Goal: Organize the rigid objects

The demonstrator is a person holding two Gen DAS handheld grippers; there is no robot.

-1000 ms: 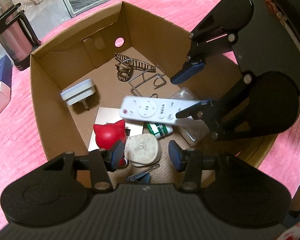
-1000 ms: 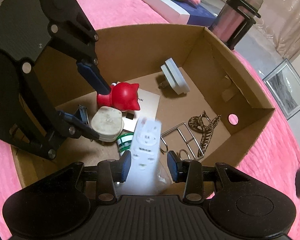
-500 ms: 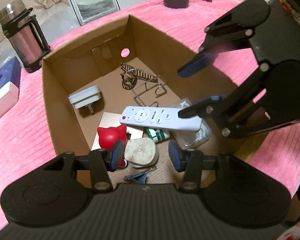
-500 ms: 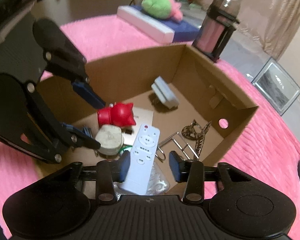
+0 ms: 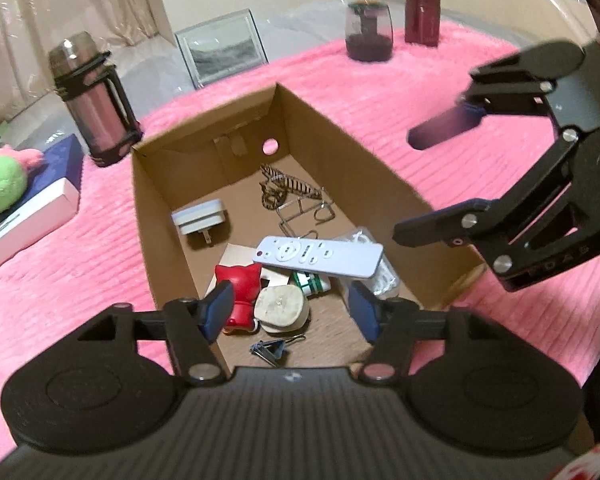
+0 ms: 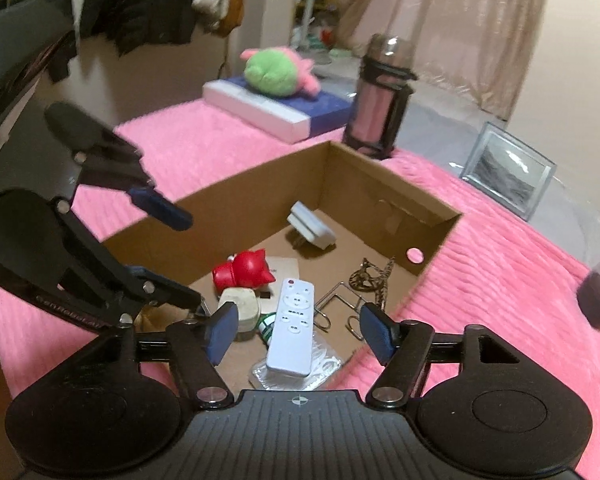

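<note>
Right wrist view has the white remote (image 6: 292, 326) lying flat in the cardboard box (image 6: 380, 184), near corner, red-button end aimed at the far wall, resting on a clear plastic bag (image 6: 324, 364). Button print's too small to read. My right gripper (image 6: 298, 334) and left gripper (image 5: 290, 311) both gape wide, empty.

White remote (image 5: 318, 257) flat atop clutter in cardboard box (image 5: 156, 216)
</note>
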